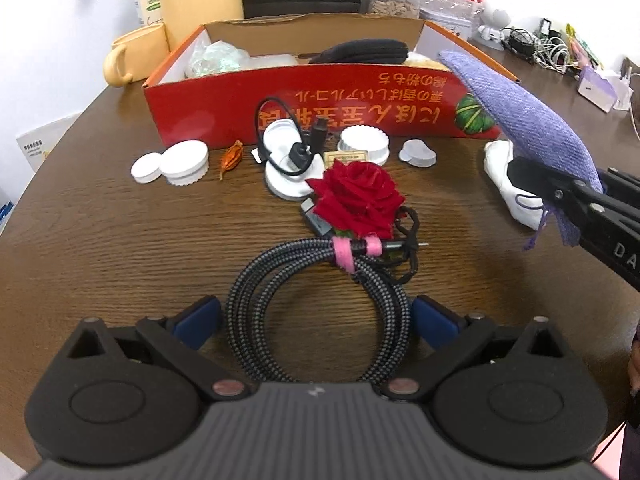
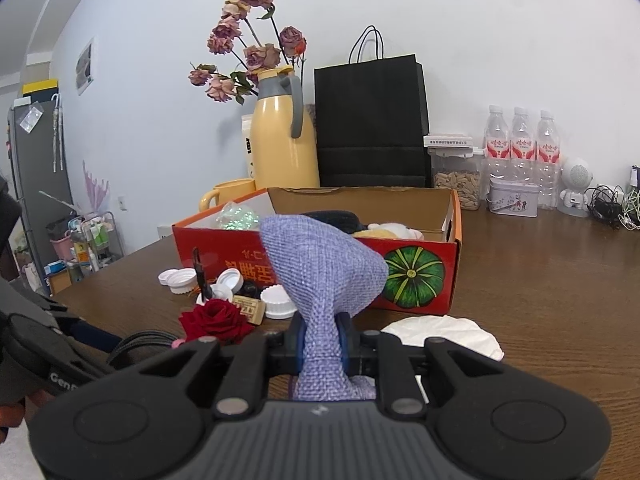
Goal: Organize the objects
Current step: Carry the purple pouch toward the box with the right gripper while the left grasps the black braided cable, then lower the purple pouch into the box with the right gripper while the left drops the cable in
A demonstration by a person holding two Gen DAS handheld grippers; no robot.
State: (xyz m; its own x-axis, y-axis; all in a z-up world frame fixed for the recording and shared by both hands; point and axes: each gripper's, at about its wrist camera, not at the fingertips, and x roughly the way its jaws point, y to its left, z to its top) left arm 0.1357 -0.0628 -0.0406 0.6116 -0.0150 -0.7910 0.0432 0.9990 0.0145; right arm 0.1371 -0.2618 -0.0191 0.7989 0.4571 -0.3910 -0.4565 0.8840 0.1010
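While left tongs (image 1: pixel 316 320) gape and right tongs (image 2: pixel 322 344) pinch a purple pouch (image 2: pixel 324 264), clutter covers the wooden table (image 1: pixel 120 232).

It looks like a room in a home: a brown wooden table (image 2: pixel 560 280) by a white wall, a yellow jug (image 2: pixel 282 140) of dried roses (image 2: pixel 248 44), water bottles (image 2: pixel 520 148), and a little cart (image 2: pixel 90 240) of bottles.

Cardboard box (image 1: pixel 320 108) on table (image 1: pixel 100 240), with jug (image 2: pixel 282 152), paper bag (image 2: pixel 372 120) and water bottles (image 2: pixel 520 148) ranged behind it, mug (image 1: pixel 132 56) at its left end. Bottle caps (image 1: pixel 176 162), earphone cable (image 1: pixel 292 148) and fabric rose (image 1: pixel 356 196) lie before the box; coiled cable (image 1: pixel 316 308) nearer still, between the left gripper (image 1: pixel 316 322) fingers. Woven pouch (image 2: pixel 324 276) in the right gripper (image 2: pixel 322 344), above a folded tissue (image 2: pixel 444 334) at right.
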